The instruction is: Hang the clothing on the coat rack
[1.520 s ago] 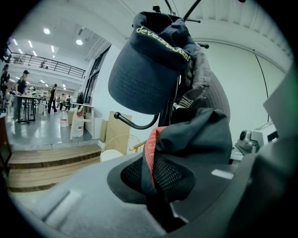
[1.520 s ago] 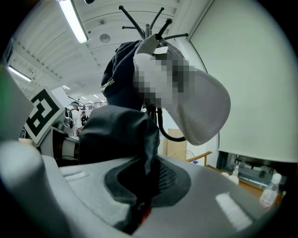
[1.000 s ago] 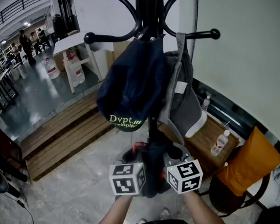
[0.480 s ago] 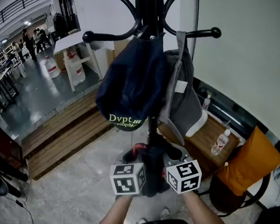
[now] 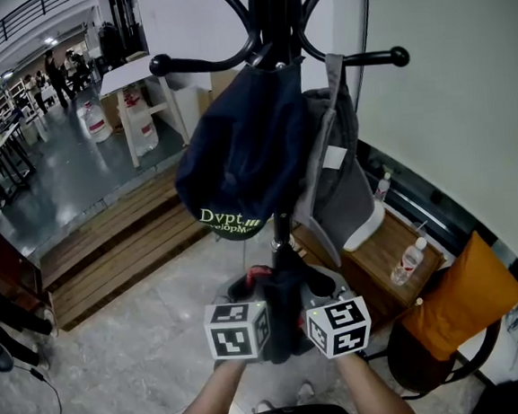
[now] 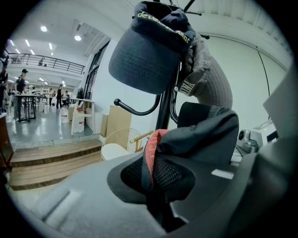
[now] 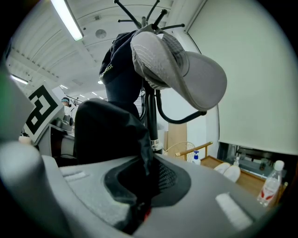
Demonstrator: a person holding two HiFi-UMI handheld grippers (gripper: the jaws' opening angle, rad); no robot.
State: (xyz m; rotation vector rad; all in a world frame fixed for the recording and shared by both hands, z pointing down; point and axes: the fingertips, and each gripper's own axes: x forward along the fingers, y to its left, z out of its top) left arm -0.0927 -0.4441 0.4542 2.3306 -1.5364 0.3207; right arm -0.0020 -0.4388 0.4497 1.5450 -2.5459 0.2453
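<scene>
A black coat rack (image 5: 273,11) stands straight ahead. A navy cap (image 5: 237,158) with green lettering and a grey cap (image 5: 343,185) hang from its hooks. Low in front of the pole, a black garment (image 5: 286,307) with red trim (image 6: 151,148) and mesh lining is bunched between my two grippers. My left gripper (image 5: 253,292) is shut on its left part (image 6: 205,135), and my right gripper (image 5: 325,288) is shut on its right part (image 7: 107,135). Both caps hang above the garment in the left gripper view (image 6: 144,60) and the right gripper view (image 7: 186,74).
Wooden steps (image 5: 119,250) run along the left. A white wall (image 5: 465,93) is close on the right, and below it a low wooden box holds a bottle (image 5: 406,265). An orange bag (image 5: 457,306) lies on a chair at the lower right. People stand far back at the left.
</scene>
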